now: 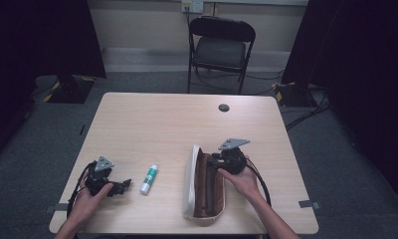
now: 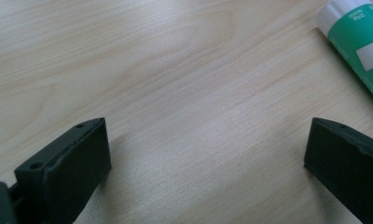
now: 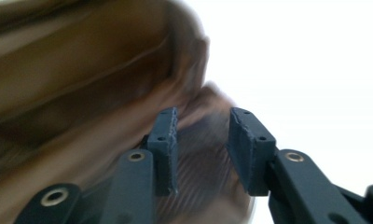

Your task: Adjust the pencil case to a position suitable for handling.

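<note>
Pencil case (image 1: 203, 185) lies unzipped, cream outside with brown lining.

The desk (image 1: 152, 119) has a light wooden top with rounded corners and a small dark round cap (image 1: 224, 107) near its far edge. Behind it stands a black folding chair (image 1: 221, 50) with a padded seat, facing the desk. The floor (image 1: 48, 134) is covered with grey carpet. The far wall (image 1: 137, 22) is pale, with a white socket plate (image 1: 192, 5) at the top. Black curtains (image 1: 38, 40) hang at both sides. Cables (image 1: 306, 114) lie on the floor at the right. The light is dim.
</note>
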The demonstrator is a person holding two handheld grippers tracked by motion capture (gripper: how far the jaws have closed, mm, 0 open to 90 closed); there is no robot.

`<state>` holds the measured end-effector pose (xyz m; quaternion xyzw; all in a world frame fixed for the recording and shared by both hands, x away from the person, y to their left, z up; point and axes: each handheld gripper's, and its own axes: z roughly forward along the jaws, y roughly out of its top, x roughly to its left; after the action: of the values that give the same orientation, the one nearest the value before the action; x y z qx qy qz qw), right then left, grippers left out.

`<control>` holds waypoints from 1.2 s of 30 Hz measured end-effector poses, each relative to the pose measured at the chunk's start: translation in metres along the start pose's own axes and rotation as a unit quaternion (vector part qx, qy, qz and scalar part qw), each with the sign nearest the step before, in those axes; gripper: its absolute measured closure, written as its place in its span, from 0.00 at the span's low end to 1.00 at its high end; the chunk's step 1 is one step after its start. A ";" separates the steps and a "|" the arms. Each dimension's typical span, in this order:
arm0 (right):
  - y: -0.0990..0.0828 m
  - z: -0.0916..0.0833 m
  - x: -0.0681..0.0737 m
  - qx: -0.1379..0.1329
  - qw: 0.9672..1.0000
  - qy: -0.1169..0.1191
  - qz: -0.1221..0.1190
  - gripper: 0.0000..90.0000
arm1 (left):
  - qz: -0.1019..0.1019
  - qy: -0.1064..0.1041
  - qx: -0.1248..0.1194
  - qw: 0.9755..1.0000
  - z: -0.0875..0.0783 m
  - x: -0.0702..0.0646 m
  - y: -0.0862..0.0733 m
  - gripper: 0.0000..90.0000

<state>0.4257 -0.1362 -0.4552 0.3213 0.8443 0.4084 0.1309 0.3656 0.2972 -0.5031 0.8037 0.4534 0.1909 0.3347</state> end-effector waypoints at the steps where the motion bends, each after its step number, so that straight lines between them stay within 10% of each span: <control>1: 0.000 0.000 0.000 0.000 1.000 0.000 0.000 0.68 | 0.000 0.000 0.000 1.000 0.000 0.000 0.000 0.00; 12: 0.026 0.044 -0.002 0.004 0.999 0.036 -0.019 0.64 | -0.002 0.000 -0.002 1.000 0.000 0.000 0.000 0.00; 19: 0.026 0.057 -0.001 0.022 0.999 0.010 -0.028 0.66 | -0.002 0.000 -0.002 1.000 0.000 0.000 0.000 0.00; 36: -0.015 0.009 -0.034 0.050 0.998 -0.041 0.020 0.63 | -0.003 -0.001 -0.002 1.000 0.000 -0.001 0.000 0.00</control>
<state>0.4494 -0.1601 -0.4739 0.3610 0.8508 0.3547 0.1411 0.3652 0.2969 -0.5034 0.8019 0.4549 0.1901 0.3376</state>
